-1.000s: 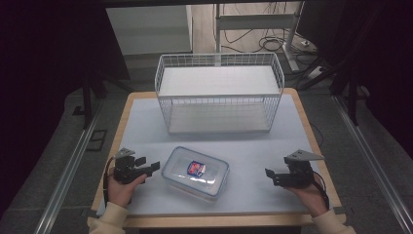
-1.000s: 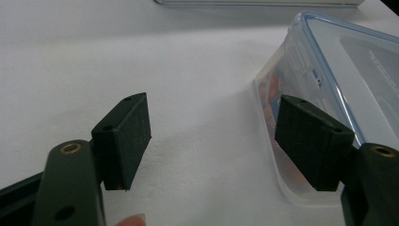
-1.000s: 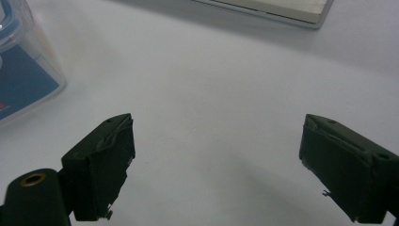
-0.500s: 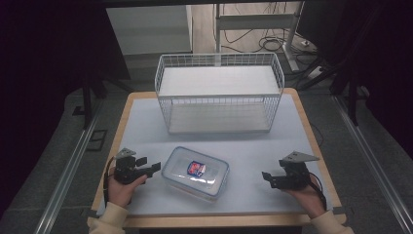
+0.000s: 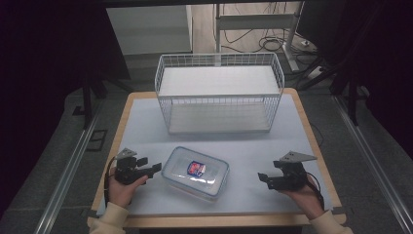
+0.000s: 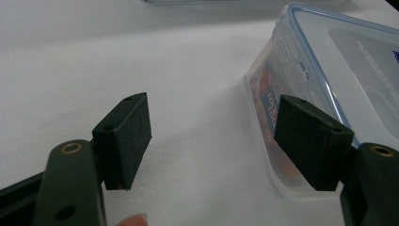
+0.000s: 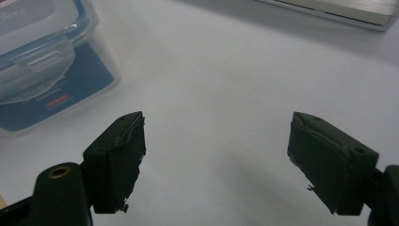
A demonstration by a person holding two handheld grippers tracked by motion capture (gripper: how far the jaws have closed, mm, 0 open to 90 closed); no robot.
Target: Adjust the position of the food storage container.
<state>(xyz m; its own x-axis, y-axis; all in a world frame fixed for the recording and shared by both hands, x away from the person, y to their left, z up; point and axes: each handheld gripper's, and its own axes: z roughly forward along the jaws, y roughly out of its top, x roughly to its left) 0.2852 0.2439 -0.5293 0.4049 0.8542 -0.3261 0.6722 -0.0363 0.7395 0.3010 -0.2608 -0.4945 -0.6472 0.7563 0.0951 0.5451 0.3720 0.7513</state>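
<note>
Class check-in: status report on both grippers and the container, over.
Left gripper open beside container. Right gripper open, jaws just closing slightly, nothing between. Wire basket behind, path clear.

In my left gripper [image 6: 214, 141] view the two black jaws stand apart with only the white table surface [image 6: 94, 61] between them. The clear plastic container [image 6: 329, 80] with the blue-edged lid lies just behind the right-hand jaw; whether they touch, I cannot tell.

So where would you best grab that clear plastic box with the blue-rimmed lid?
Probably by its two short ends, one tool from each side: the clear plastic box with the blue-rimmed lid lies flat between the left tool and right tool, too wide for either.
</note>
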